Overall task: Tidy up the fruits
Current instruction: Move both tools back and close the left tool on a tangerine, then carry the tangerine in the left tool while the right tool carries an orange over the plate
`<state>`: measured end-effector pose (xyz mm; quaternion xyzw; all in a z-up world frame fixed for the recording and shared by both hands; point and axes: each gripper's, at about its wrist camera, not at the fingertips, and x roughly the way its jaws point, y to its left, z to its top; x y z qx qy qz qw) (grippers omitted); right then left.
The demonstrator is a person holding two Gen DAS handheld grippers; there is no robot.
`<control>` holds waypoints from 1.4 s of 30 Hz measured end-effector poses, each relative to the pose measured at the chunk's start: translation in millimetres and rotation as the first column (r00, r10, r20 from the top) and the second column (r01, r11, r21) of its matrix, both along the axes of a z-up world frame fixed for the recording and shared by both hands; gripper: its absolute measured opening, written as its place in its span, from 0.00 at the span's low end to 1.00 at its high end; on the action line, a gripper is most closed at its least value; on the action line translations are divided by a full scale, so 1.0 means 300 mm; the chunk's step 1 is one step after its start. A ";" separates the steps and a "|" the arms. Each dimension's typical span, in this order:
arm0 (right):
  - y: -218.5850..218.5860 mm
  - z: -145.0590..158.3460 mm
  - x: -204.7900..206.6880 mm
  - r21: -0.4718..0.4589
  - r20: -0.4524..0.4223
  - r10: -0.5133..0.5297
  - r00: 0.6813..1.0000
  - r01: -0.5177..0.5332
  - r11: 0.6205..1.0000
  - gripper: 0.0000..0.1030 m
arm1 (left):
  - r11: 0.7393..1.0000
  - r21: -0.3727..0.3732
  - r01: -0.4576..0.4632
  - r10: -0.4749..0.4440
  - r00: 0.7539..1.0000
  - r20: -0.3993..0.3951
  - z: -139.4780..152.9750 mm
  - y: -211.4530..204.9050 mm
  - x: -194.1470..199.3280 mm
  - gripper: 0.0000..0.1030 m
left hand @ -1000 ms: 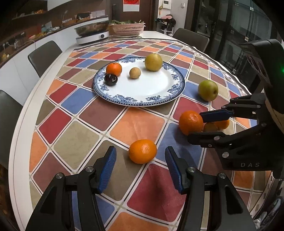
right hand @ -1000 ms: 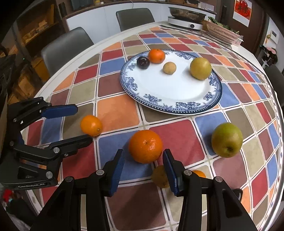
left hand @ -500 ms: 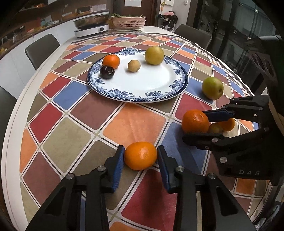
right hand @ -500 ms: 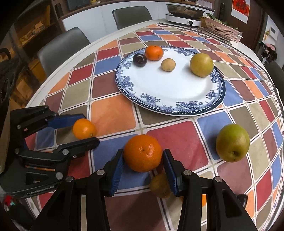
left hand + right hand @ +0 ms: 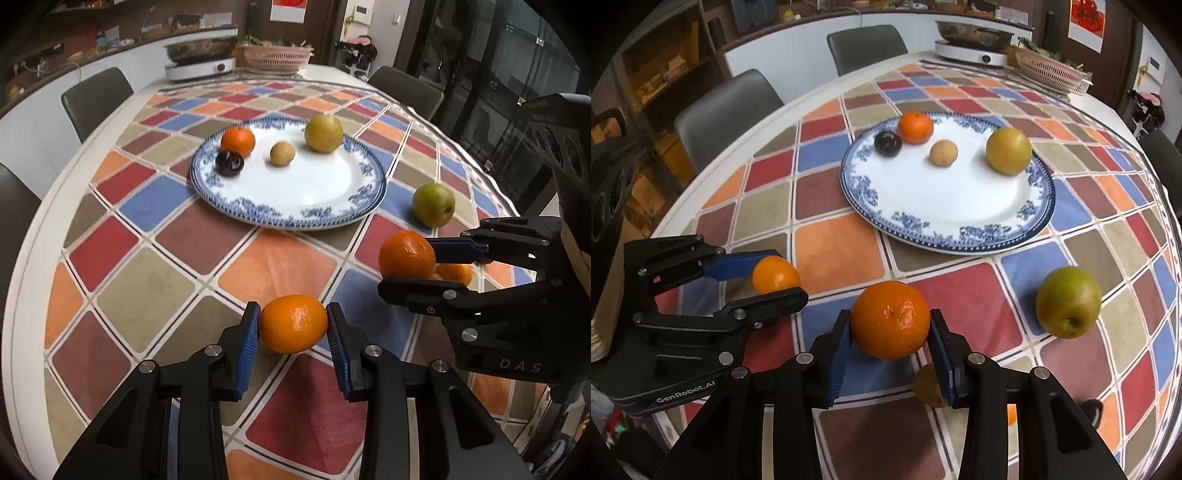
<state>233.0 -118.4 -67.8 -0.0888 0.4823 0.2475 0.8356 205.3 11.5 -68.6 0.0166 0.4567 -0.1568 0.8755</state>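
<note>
Both claws have now clamped their oranges.

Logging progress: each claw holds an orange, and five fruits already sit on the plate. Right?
Not quite. The plate holds four fruits, not five, as the right wrist view shows. The rest stands: the left claw and right claw each hold an orange.

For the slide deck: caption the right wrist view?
Right gripper clamps an orange short of the fruit plate.
</note>
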 end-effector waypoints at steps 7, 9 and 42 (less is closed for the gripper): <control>-0.033 0.093 -0.026 0.043 0.056 -0.017 0.998 0.015 0.999 0.40 | 1.000 -0.007 0.004 -0.004 0.997 0.082 0.106 -0.017 -0.036 0.35; -0.043 0.120 -0.032 0.058 0.071 -0.022 0.997 0.018 0.998 0.40 | 1.000 -0.013 0.008 -0.007 0.995 0.104 0.138 -0.022 -0.045 0.35; -0.129 0.340 0.163 0.128 0.190 -0.122 0.974 0.098 0.987 0.40 | 1.000 0.020 0.024 -0.029 0.962 0.271 0.364 -0.093 0.170 0.35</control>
